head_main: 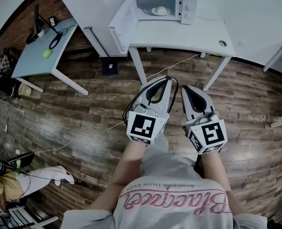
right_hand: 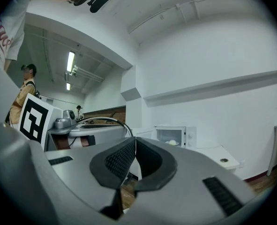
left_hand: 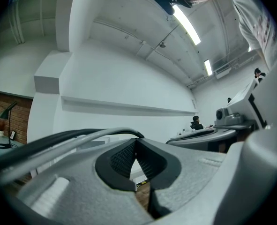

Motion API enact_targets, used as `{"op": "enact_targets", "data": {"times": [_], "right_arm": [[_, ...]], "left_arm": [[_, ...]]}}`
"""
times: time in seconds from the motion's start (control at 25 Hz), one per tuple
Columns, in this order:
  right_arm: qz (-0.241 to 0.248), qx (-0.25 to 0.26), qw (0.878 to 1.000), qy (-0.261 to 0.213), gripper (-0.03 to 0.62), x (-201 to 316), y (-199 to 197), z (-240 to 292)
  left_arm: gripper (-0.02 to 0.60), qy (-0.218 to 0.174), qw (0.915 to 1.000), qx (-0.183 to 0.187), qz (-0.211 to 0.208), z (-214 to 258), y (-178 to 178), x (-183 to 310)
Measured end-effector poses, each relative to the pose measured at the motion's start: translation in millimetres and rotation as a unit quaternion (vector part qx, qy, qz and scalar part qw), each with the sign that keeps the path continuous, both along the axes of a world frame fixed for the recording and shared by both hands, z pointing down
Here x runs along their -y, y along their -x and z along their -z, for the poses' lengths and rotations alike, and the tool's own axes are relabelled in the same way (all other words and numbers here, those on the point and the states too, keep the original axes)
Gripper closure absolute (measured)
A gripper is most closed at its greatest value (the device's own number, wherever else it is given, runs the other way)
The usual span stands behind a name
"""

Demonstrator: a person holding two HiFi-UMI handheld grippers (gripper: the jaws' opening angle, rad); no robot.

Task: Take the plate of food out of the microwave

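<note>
While both pairs of jaws are sitting pressed together and empty, I am pointing my left gripper (head_main: 165, 81) and right gripper (head_main: 185, 89) side by side toward the plate of food (head_main: 160, 11), lying well ahead inside the open microwave (head_main: 189, 11), more in line with the left.

Plate of food (head_main: 160, 11) inside open microwave (head_main: 189, 9).

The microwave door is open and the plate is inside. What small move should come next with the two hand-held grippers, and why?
Probably carry both forward toward the microwave. The left hand-held gripper and the right hand-held gripper are shut and over the floor, short of the table, while the plate sits inside, untouched.
</note>
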State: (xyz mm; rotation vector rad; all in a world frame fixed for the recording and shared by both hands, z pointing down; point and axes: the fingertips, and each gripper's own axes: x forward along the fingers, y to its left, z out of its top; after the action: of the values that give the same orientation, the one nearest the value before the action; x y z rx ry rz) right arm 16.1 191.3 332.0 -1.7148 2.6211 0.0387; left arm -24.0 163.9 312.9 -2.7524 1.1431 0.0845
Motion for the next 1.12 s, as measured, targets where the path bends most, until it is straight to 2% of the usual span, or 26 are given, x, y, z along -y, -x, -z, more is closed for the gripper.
{"op": "enact_targets", "data": {"times": [0.24,0.52,0.76,1.12], "right_arm": [[-0.001,0.003,1.000,0.010,0.582,37,2,-3],[0.001,-0.015,1.000,0.016,0.582,81,3,-1],[0.011,-0.007,1.000,0.022,0.582,117,12,5],[-0.012,-0.014,0.999,0.043,0.583,179,19,-7]], "left_arm": [[0.575,0.012,0.9998,-0.014,0.011,-6,5,39],[0.575,0.006,0.9999,-0.006,0.006,-1,4,84],[0.575,0.009,0.9999,-0.008,-0.001,3,6,121],[0.575,0.026,0.9996,-0.007,-0.007,-6,17,181]]}}
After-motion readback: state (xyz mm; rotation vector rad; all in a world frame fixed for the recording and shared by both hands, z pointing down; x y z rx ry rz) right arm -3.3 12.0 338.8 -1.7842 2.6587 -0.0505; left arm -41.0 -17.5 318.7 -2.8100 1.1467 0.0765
